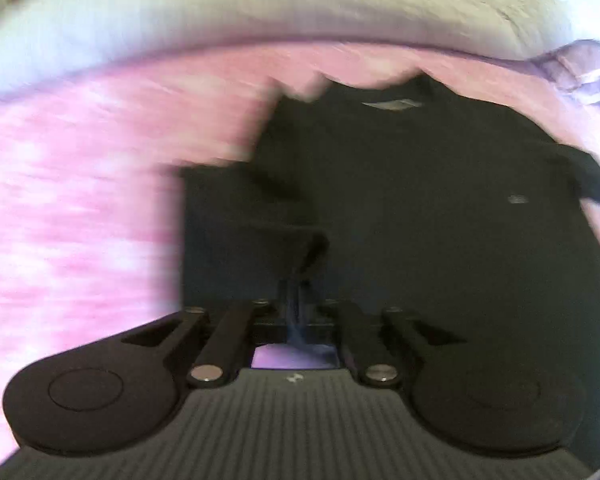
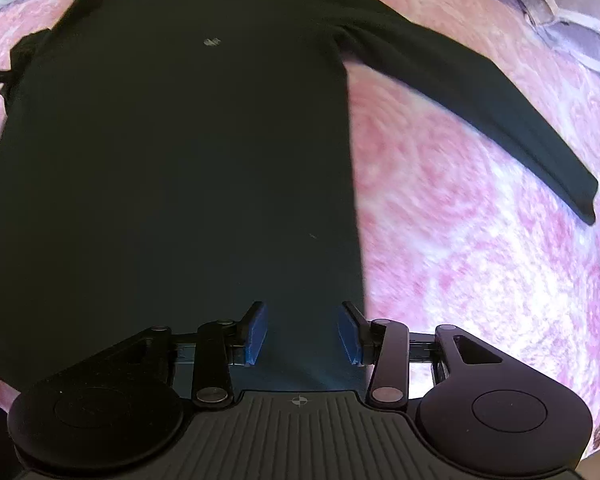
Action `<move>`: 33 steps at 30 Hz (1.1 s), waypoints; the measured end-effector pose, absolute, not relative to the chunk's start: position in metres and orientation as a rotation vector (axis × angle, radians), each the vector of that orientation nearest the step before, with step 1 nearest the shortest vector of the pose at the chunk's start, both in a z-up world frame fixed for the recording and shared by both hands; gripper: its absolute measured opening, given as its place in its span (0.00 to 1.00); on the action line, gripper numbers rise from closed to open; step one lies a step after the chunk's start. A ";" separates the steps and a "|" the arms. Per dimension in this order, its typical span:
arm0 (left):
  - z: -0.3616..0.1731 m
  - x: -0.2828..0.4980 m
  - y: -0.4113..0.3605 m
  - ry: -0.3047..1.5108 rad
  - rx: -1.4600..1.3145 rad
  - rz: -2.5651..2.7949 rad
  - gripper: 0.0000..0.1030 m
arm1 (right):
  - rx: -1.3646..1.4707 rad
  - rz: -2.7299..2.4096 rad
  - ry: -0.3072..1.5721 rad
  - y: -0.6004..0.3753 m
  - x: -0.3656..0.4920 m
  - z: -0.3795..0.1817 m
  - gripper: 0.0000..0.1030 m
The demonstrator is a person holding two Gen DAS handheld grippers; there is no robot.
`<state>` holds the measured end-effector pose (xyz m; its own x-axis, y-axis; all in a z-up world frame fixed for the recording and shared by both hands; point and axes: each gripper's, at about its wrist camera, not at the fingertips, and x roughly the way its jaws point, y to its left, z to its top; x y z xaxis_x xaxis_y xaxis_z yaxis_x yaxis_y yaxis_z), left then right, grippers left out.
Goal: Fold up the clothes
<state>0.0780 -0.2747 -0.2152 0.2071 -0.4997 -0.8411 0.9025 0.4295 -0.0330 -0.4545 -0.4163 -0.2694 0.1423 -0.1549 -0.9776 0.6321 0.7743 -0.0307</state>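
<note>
A black long-sleeved shirt [image 2: 172, 152] lies flat, front up, on a pink patterned bedspread [image 2: 460, 220], collar at the far end. Its right sleeve [image 2: 480, 100] stretches out to the right. My right gripper [image 2: 302, 332] is open, its blue pads [image 2: 256, 334] spread just above the shirt's lower hem near its right edge. In the left wrist view the shirt [image 1: 420, 200] fills the middle and right. My left gripper [image 1: 298, 300] is shut on a fold of the shirt's black cloth, which rises from between the fingers; the view is motion-blurred.
A white quilted cover [image 1: 180, 8] lies along the bed's far side. A brownish-purple pillow or cloth [image 2: 572, 32] sits at the far right corner. Pink bedspread [image 1: 60, 220] spreads to the shirt's left.
</note>
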 end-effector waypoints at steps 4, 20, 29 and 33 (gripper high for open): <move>-0.171 0.168 -0.183 0.860 0.505 -0.814 0.01 | 0.428 -0.556 1.311 -0.407 -0.421 -0.272 0.42; -0.176 0.296 -0.034 1.012 0.570 -0.474 0.02 | 0.339 -0.323 1.255 -0.366 -0.279 -0.280 0.45; -0.212 0.264 -0.002 1.181 0.620 -0.503 0.16 | 0.349 -0.255 1.268 -0.353 -0.233 -0.291 0.48; -0.201 0.265 -0.001 1.120 0.596 -0.529 0.24 | 0.333 -0.216 1.265 -0.348 -0.212 -0.295 0.50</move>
<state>0.2648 -0.0014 -0.2014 0.3466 -0.0932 -0.9334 0.6622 0.7291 0.1730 -0.2124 -0.3480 -0.2945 0.2908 0.0238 -0.9565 0.3396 0.9320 0.1265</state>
